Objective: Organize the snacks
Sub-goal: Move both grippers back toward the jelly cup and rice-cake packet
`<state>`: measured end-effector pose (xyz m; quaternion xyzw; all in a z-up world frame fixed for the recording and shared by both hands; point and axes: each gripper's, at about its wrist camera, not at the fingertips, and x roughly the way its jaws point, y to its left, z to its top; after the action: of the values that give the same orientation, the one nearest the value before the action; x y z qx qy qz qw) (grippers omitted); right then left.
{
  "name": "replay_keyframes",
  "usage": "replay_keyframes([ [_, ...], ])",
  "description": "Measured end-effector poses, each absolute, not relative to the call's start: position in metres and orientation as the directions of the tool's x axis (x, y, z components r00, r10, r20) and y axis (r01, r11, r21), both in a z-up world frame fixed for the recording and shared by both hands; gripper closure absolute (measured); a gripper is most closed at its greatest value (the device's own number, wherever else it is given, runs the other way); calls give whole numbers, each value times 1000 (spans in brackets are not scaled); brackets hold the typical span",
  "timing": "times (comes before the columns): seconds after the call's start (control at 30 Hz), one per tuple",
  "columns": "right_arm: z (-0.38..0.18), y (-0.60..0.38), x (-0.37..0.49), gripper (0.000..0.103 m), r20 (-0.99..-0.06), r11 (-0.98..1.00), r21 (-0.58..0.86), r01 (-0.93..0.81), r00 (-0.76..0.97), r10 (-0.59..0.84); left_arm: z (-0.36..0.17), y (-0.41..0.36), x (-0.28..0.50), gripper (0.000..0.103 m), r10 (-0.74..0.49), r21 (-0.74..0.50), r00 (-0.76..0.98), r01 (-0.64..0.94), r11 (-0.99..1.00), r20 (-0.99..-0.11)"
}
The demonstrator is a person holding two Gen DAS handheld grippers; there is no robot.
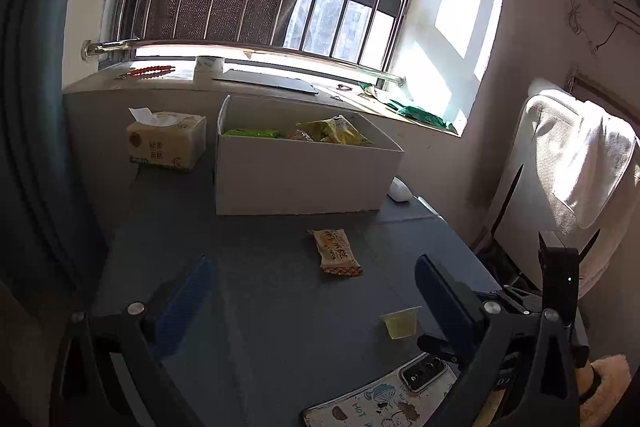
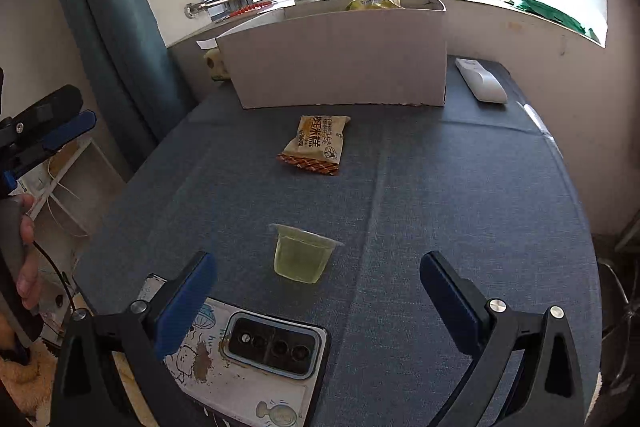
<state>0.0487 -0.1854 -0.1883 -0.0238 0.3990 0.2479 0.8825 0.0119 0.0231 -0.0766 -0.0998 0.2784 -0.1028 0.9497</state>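
Both my grippers, left (image 1: 312, 291) and right (image 2: 318, 287), hang released and empty. The jelly cup (image 2: 301, 254) sits just ahead between my right jaws; the snack packet (image 2: 316, 143) lies farther ahead, before the white box (image 2: 340, 59).

- Left gripper (image 1: 316, 301): black angular frame, blue ribbed pads on the fingers (image 1: 186, 301), round silver screws at the joints.
- Right gripper (image 2: 318, 293): same black frame, blue-padded fingers (image 2: 188, 301), silver screw heads.
- A small green light glows on a black housing seen in the left wrist view.
- A thin black cable runs past the person's hand (image 2: 24, 247).
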Motion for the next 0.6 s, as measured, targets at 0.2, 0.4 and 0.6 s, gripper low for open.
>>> replay_keyframes([
  [0.2,-197,-169,60,0,-737,857,135,-497,528,422,-82,18,15,0,-264,-245,809,153,957,-526],
  [0.4,-213,-159,73,0,-780,859,96,-503,498,379,-88,22,18,0,-262,-253,797,142,957,-545],
  [0.6,-217,-155,80,45,-782,860,78,-504,505,366,-96,24,24,0,-261,-263,782,129,956,-566],
])
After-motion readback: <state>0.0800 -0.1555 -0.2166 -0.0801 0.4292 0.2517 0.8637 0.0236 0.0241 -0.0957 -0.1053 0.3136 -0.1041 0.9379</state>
